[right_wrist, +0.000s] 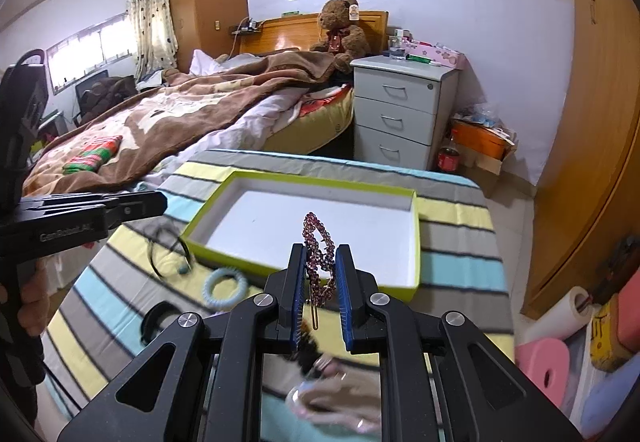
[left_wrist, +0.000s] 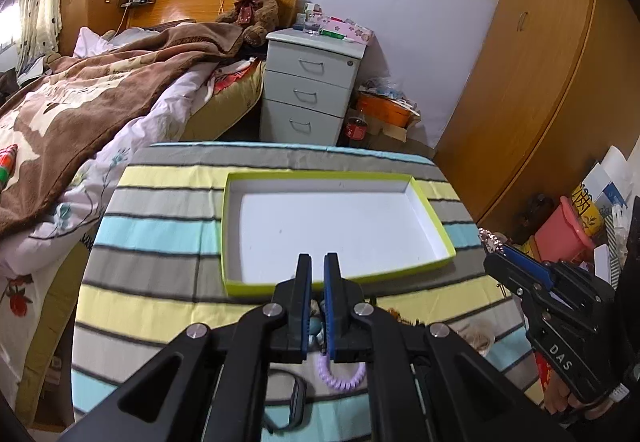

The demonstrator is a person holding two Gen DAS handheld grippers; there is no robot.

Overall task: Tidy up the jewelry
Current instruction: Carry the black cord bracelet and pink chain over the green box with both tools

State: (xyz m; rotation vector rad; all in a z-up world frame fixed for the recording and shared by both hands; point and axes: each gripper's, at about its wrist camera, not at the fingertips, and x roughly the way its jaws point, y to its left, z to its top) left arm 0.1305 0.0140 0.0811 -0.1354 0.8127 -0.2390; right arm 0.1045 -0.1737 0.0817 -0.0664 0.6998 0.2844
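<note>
A shallow green-rimmed box point(left_wrist: 436, 230) with a white inside lies on the striped cloth point(left_wrist: 152, 274); it holds nothing. It also shows in the right wrist view point(right_wrist: 416, 242). My right gripper point(right_wrist: 319, 258) is shut on a pink rhinestone hair clip point(right_wrist: 318, 254) and holds it above the box's near edge. My left gripper point(left_wrist: 317, 266) is nearly closed at the box's near rim, with nothing seen between the tips. A purple coil hair tie point(left_wrist: 344, 376), a black bracelet point(left_wrist: 290, 400), a light blue coil tie point(right_wrist: 225, 286) and a dark necklace point(right_wrist: 168, 250) lie on the cloth.
A bed with a brown blanket point(left_wrist: 100, 81) lies to the left. A grey drawer unit point(left_wrist: 310, 93) stands behind the table. Wooden wardrobes point(left_wrist: 532, 73) stand on the right. Boxes and a pink bucket point(left_wrist: 564, 230) crowd the floor at right.
</note>
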